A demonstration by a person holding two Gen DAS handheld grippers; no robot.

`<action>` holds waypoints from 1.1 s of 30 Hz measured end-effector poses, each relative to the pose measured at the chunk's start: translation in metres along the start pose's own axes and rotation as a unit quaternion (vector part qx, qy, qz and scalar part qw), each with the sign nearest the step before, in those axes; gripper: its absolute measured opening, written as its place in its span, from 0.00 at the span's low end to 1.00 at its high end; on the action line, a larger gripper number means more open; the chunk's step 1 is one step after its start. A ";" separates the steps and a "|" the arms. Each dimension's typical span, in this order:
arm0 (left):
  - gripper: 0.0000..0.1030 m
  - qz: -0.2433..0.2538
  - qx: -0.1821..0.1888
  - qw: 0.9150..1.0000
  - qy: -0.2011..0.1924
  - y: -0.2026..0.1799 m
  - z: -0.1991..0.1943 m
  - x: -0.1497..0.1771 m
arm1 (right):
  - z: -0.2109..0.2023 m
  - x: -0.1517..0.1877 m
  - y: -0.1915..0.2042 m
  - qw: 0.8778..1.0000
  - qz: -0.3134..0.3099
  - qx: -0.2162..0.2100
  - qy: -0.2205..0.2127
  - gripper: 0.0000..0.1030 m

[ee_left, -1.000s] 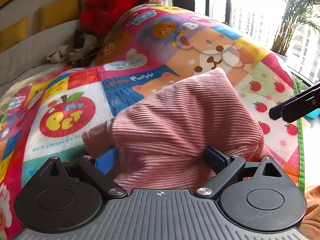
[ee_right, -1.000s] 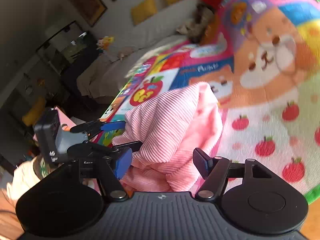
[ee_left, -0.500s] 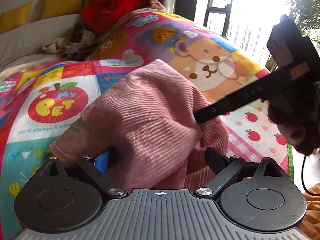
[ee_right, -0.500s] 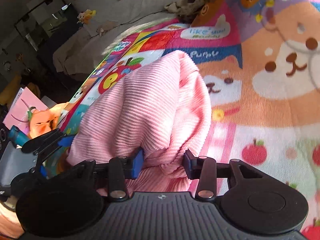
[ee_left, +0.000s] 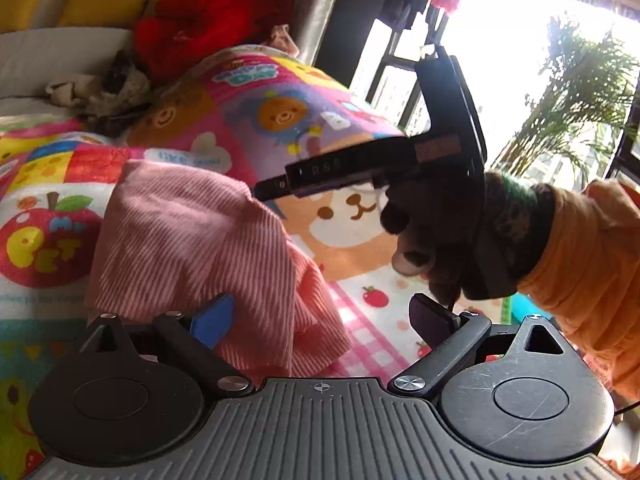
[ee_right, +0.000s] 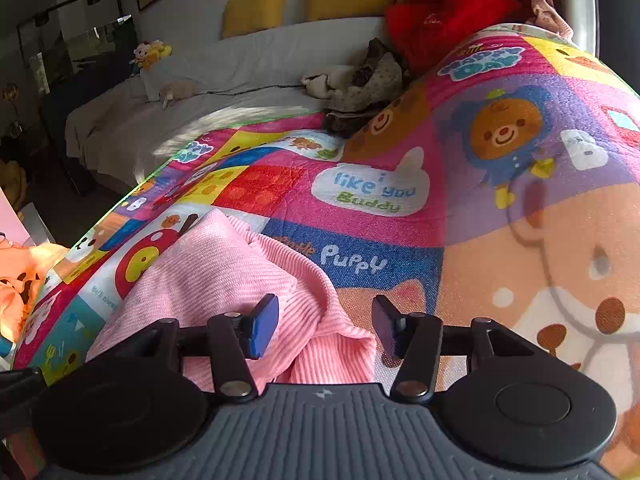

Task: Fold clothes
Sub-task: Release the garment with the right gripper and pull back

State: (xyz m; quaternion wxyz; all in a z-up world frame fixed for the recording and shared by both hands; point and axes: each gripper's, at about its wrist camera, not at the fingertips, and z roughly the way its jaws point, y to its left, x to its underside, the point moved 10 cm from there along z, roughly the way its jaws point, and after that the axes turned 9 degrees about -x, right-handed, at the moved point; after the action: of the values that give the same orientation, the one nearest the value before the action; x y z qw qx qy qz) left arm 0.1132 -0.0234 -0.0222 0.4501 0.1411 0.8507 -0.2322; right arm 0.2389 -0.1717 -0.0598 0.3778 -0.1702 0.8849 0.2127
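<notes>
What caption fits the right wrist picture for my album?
Open right hand-held gripper over a pink ribbed garment lying bunched on a colourful cartoon-animal blanket.

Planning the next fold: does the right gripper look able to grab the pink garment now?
Probably yes. The right tongs stand open with the pink garment bunched between them, nothing blocking.
</notes>
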 end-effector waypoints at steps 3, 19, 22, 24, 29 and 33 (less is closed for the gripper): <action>0.95 -0.022 -0.015 0.998 -0.053 0.014 -0.026 -0.032 | -0.016 0.014 -0.006 1.000 0.014 -0.005 0.000 0.54; 0.86 -0.115 -0.152 0.981 0.043 0.114 0.034 0.016 | -0.056 0.058 -0.021 0.999 0.034 -0.007 -0.011 0.59; 0.83 -0.094 -0.127 0.986 0.050 0.085 0.035 0.020 | -0.058 0.056 -0.025 0.999 0.041 -0.005 -0.017 0.59; 0.83 -0.086 -0.106 0.989 0.056 0.066 0.036 0.021 | -0.058 0.054 -0.023 0.999 0.041 -0.007 -0.021 0.59; 0.86 -0.070 -0.070 0.993 0.065 0.036 0.034 0.029 | -0.061 0.048 -0.011 0.999 0.027 -0.017 -0.034 0.60; 0.88 -0.078 -0.082 0.992 0.059 0.045 0.028 0.027 | -0.065 0.040 0.000 0.999 0.008 -0.024 -0.047 0.61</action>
State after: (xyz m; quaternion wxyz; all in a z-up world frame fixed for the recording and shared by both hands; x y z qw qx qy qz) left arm 0.1379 0.0008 -0.0707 0.3895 0.0504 0.9002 -0.1879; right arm 0.1737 -0.2100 -0.0483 0.4134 -0.1618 0.8621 0.2443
